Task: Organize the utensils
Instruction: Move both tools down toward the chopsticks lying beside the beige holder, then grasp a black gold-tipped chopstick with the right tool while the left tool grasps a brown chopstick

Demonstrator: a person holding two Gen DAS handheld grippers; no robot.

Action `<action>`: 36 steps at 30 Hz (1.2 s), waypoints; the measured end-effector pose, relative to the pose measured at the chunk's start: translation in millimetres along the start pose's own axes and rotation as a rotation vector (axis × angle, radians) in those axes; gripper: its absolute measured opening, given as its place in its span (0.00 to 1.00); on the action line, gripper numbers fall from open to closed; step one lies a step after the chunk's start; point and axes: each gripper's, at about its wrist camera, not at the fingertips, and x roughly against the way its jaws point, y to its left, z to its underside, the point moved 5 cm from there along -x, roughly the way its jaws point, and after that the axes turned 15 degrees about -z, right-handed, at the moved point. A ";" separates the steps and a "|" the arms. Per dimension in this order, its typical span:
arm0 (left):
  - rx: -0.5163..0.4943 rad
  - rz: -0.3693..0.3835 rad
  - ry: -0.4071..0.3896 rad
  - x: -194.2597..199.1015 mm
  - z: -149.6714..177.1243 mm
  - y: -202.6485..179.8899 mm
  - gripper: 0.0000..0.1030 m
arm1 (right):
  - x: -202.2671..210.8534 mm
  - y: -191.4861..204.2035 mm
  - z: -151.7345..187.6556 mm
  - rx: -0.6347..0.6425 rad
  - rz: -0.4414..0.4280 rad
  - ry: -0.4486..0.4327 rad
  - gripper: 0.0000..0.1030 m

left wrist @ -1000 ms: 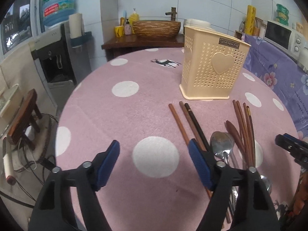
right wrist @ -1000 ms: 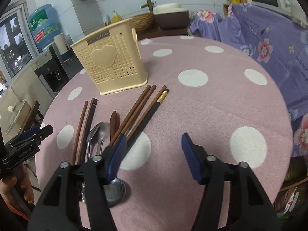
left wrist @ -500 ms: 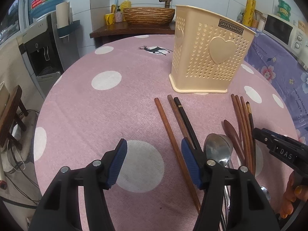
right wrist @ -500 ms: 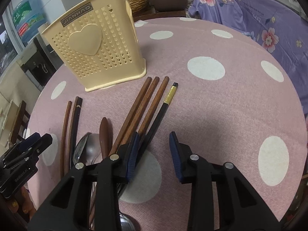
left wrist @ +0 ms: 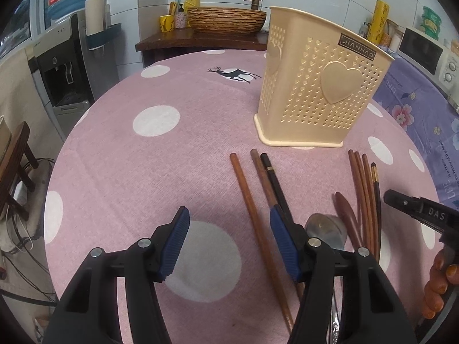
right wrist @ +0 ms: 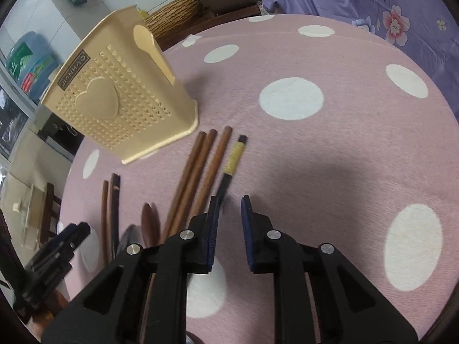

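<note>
Your left gripper (left wrist: 229, 240) hung over the pink dotted tablecloth (left wrist: 143, 172) with its jaws apart and nothing between them; one brown chopstick (left wrist: 252, 215) lay just beside its right pad. Your right gripper (right wrist: 229, 229) was closing, jaws narrow, nothing gripped between the pads; the black chopstick (right wrist: 229, 172) with the yellow band ran toward its left pad. Three brown chopsticks (right wrist: 200, 169) lay beside that one, the spoon (left wrist: 325, 228) further left. The beige holder (left wrist: 318, 86) stood upright just beyond the chopstick ends.
</note>
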 end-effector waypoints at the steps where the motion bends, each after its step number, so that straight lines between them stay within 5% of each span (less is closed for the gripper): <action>1: 0.001 -0.005 -0.002 -0.5 -1.9 -0.6 0.56 | -1.7 1.3 -2.0 0.001 0.023 -0.011 0.17; 14: 0.026 -0.027 0.023 -14.9 -4.6 3.8 0.52 | -32.1 4.3 -31.9 0.008 0.165 0.004 0.12; 18: 0.026 -0.028 0.054 -24.0 -8.1 -2.1 0.40 | -34.4 6.5 -33.2 0.024 0.190 -0.008 0.11; 28: -0.024 -0.110 0.067 -42.7 -15.0 -25.0 0.31 | -35.5 6.6 -32.1 0.035 0.189 -0.019 0.11; 32: -0.013 -0.142 0.063 -46.6 -19.8 -23.3 0.12 | -35.8 6.0 -32.8 0.023 0.186 -0.028 0.11; 36: 0.012 -0.116 0.077 -49.9 -26.1 -22.2 0.08 | -34.5 1.5 -35.4 -0.020 0.162 -0.044 0.08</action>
